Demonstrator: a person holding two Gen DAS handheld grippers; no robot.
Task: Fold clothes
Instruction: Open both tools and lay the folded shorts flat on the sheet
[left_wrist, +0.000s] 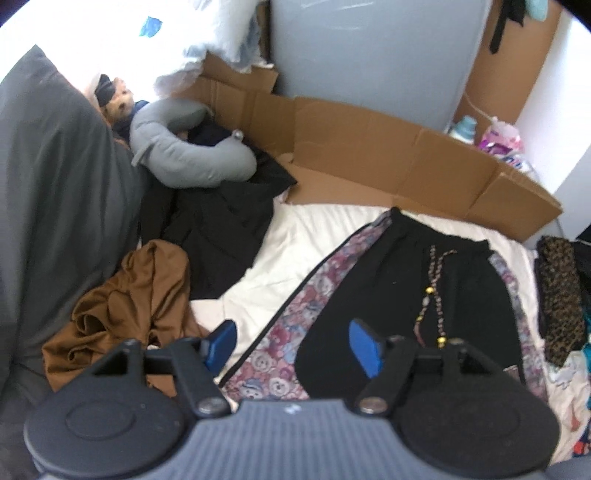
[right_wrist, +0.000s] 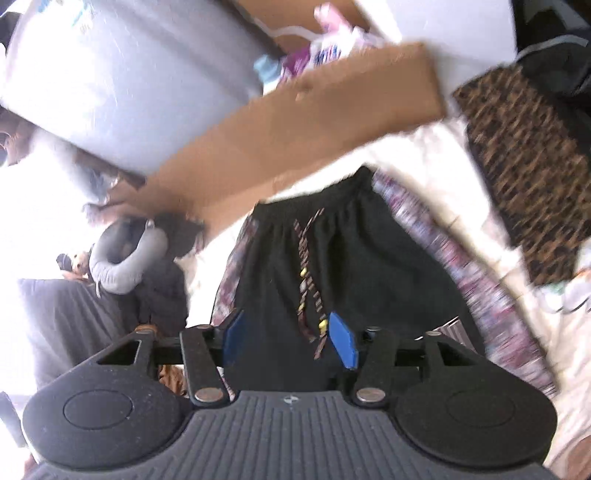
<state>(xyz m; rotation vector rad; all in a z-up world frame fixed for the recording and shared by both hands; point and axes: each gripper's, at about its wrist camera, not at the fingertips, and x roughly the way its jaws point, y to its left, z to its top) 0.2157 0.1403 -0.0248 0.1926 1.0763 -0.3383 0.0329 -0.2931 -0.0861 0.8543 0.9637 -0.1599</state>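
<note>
Black shorts (left_wrist: 402, 280) with floral side stripes lie flat on the white sheet (left_wrist: 295, 258), drawstring on top. Left gripper (left_wrist: 291, 349) and right gripper (right_wrist: 290, 339) both hang above them, jaws apart, holding nothing. Only the left view shows the brown garment (left_wrist: 125, 310) left of the shorts; behind them, a cardboard wall (left_wrist: 369, 147).

Shorts (left_wrist: 399, 280) on sheet (left_wrist: 295, 258); cardboard (left_wrist: 369, 147) behind.
</note>
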